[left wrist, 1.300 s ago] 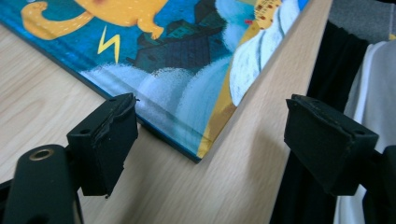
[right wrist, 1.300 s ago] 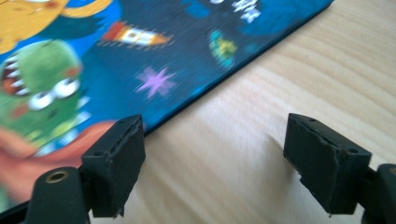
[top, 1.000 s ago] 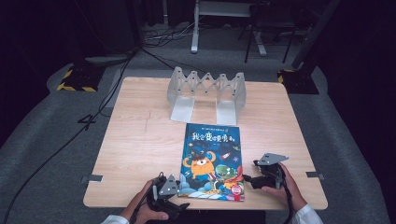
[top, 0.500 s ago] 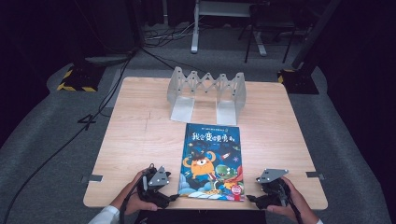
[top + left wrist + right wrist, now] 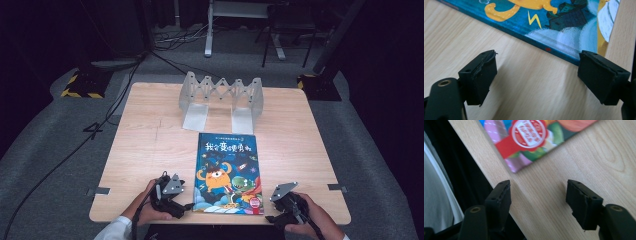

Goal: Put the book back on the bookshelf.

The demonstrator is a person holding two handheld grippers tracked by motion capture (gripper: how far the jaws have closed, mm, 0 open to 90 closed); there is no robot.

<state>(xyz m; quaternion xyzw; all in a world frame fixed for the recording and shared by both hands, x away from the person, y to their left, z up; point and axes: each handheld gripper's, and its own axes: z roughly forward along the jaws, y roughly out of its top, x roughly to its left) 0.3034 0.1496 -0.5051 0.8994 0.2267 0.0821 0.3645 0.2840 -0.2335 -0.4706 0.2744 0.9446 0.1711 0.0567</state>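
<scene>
Picture book (image 5: 227, 173) flat at tabletop (image 5: 150, 150) front edge, centre. L gripper (image 5: 186, 206) and R gripper (image 5: 270, 219) flank its near corners, both open, empty; R jaws just narrowing, prob to pinch corner.

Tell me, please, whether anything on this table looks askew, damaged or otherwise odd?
Nothing stands out. The picture book lies flat and closed near the table's front edge, and the grey folding rack stands upright behind it.
</scene>
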